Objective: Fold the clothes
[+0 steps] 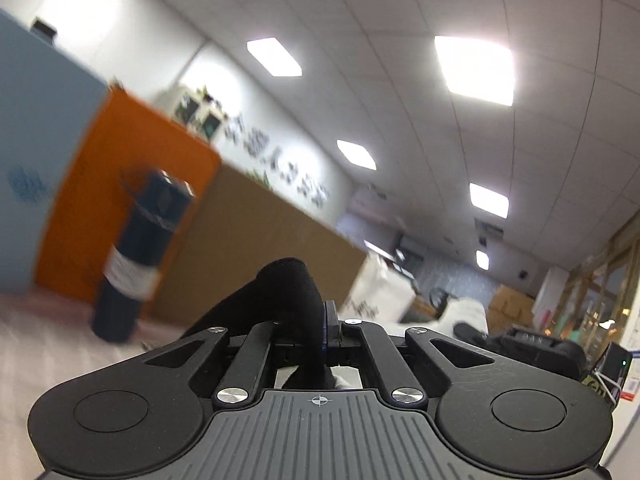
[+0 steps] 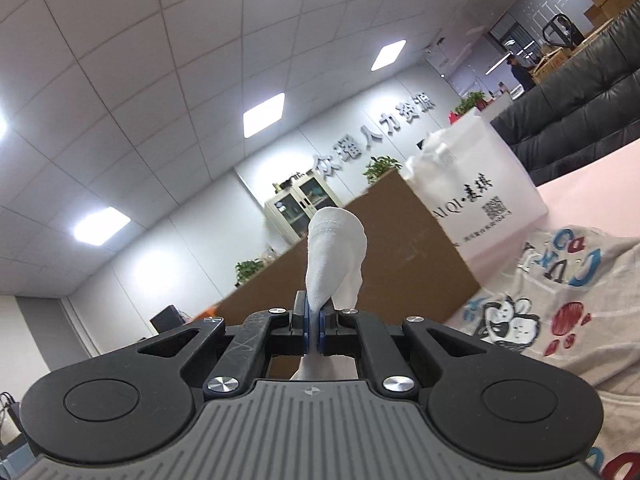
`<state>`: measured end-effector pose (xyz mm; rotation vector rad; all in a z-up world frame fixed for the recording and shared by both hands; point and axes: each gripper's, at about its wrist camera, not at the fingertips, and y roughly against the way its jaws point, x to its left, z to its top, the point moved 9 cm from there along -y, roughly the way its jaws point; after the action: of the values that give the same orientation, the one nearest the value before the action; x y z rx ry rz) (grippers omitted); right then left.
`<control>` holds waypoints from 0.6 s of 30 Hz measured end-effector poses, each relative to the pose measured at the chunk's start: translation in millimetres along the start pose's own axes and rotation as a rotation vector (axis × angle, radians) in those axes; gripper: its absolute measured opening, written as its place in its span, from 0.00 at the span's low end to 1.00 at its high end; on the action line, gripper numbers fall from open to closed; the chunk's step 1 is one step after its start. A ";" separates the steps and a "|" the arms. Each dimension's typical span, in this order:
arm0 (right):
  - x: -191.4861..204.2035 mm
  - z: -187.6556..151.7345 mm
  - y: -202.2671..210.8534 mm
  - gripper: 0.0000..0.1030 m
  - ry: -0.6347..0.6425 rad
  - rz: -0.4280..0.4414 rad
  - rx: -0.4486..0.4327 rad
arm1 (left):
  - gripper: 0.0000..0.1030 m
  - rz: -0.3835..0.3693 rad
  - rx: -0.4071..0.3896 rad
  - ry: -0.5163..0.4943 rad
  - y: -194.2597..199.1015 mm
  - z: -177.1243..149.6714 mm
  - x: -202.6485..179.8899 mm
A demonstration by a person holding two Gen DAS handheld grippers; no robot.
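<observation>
I am holding the left hand-held gripper [image 1: 325, 322] clamped tight on a black sock [image 1: 280, 292], whose fabric is bunching up above the jaws. The right hand-held gripper [image 2: 314, 312] is pinched closed on a white sock [image 2: 334, 256], with the toe end standing up past the fingers. Both are pointing about level across the room, above a pale pink tabletop [image 2: 600, 176]. A grey printed T-shirt [image 2: 560, 304] is lying crumpled on that surface to the right, and a white paper bag [image 2: 476, 184] is standing behind it. On the left side a dark blue cylinder [image 1: 136, 256] is standing upright, blurred. Behind are brown, orange and light blue panels, a wall with raised lettering [image 2: 372, 140], potted plants, a black sofa [image 2: 580, 112] and lit ceiling panels overhead.
</observation>
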<state>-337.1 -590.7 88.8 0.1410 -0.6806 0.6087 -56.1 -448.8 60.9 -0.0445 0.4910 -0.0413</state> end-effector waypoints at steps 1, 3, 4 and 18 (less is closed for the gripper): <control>7.4 -1.6 -0.4 0.04 -0.009 0.011 0.008 | 0.02 0.021 -0.033 -0.003 13.5 14.4 7.9; 20.0 -9.0 -3.5 0.04 -0.036 0.028 0.029 | 0.02 0.072 -0.097 -0.011 41.8 41.5 24.6; 25.6 -13.6 -5.5 0.04 -0.053 0.035 0.041 | 0.03 0.101 -0.129 -0.016 56.3 53.7 32.7; 81.7 -81.0 26.6 0.04 -0.058 0.161 0.140 | 0.03 0.404 -0.116 -0.169 228.3 74.6 100.0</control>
<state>-257.9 -504.2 75.5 0.2364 -0.7094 0.8096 73.9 -223.5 67.6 -0.0616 0.3262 0.3839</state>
